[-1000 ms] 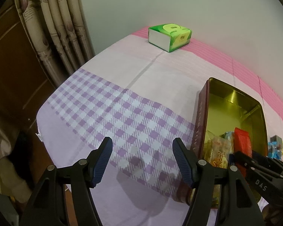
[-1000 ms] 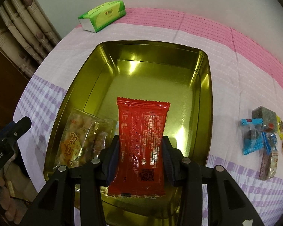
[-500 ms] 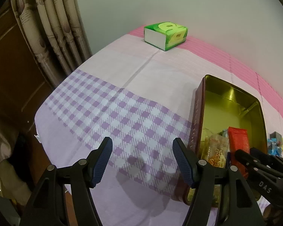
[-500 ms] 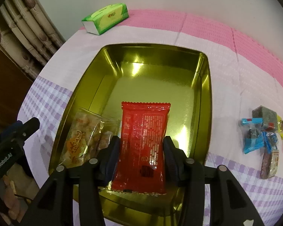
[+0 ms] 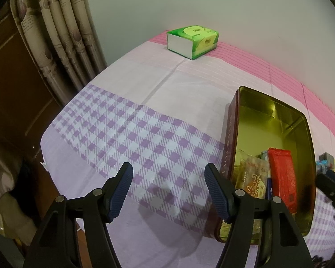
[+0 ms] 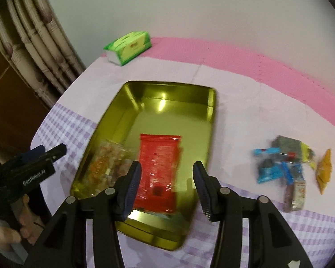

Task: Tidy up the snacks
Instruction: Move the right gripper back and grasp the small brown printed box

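1. The right gripper (image 6: pixel 166 188) hangs spread wide and holds nothing; the red packet (image 6: pixel 159 170) lies below it inside the gold tin (image 6: pixel 212 111).
2. The left gripper (image 5: pixel 168 192) is also spread and empty, over bare checked tablecloth (image 5: pixel 131 131), with the tin's wall just to its right.
3. Beside the red packet lies a clear snack bag (image 6: pixel 105 165).
4. Loose snacks (image 6: pixel 285 167) lie to the right gripper's right, apart from the tin.
5. A green tissue box (image 5: pixel 192 40) sits far ahead.
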`<action>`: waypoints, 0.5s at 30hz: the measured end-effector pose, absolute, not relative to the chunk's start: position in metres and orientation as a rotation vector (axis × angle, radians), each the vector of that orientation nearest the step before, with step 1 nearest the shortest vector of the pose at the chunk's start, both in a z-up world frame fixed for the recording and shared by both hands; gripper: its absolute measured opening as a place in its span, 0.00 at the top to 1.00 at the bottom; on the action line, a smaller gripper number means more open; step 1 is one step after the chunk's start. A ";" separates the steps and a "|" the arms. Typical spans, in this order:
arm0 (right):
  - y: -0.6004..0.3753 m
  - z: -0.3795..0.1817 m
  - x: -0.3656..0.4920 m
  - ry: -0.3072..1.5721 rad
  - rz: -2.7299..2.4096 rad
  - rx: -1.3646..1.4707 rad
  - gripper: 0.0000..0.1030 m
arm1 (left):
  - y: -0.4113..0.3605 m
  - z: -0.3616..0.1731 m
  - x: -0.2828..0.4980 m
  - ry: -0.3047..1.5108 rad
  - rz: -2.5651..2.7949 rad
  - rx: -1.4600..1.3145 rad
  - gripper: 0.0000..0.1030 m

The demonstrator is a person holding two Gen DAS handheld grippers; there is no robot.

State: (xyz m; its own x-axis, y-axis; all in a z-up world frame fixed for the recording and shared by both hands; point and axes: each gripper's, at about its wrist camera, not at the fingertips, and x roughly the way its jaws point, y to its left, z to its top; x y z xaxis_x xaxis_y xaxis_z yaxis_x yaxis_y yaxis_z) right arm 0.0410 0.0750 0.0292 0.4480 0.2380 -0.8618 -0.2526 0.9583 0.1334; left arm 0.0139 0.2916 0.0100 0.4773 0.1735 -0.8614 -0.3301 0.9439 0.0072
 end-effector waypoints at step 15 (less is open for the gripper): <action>-0.083 0.002 0.035 1.098 -0.015 0.077 0.55 | 0.284 0.008 0.013 1.030 0.300 -0.130 0.34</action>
State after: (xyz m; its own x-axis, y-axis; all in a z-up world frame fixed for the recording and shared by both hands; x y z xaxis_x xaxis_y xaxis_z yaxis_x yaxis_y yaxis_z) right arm 0.0351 -0.0831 0.0017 0.4560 0.0257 -0.8896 0.0504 0.9972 0.0547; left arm 0.0130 0.2844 0.0082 0.4783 0.1843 -0.8587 -0.3059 0.9515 0.0338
